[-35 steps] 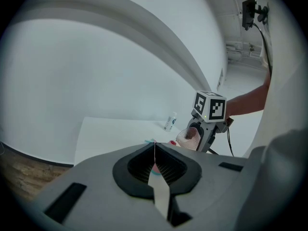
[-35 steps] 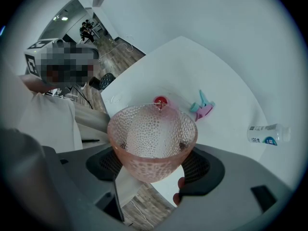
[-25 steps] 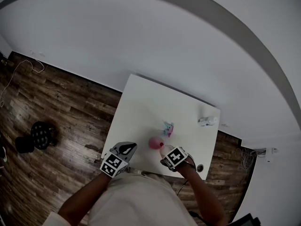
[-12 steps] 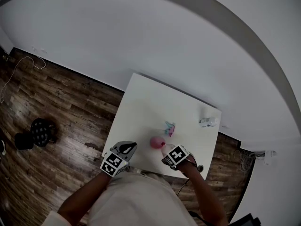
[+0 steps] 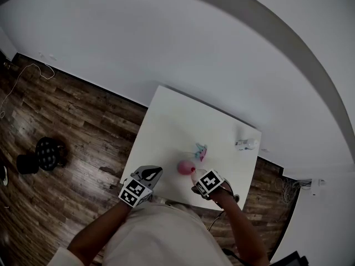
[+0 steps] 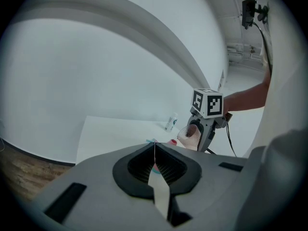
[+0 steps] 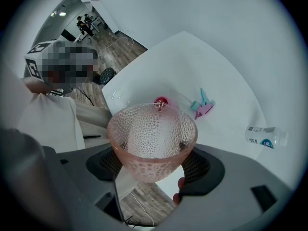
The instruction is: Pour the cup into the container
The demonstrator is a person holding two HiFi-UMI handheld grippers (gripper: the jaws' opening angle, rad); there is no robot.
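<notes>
White table (image 5: 172,121), square-cornered, set against a white wall with a grey curved band; dark wood-plank floor around it, with a black round object (image 5: 49,153) and a loose cable (image 5: 33,71) at the far left. Right gripper (image 5: 197,176): jaws clamped on a pink dimpled glass cup (image 7: 153,138), held over the table's near edge. Just past the cup's far rim, a red item (image 7: 161,101) inside a clear container (image 7: 126,94), whose outline is faint and hard to trace. Left gripper (image 6: 155,146): jaws pressed together, nothing between them, at the table's near left corner. Small teal-and-pink piece (image 7: 203,105) beyond the container. Plastic bottle (image 7: 265,136) lying at the far right; its label print is too small to read. The marker cubes carry black-and-white squares only.
</notes>
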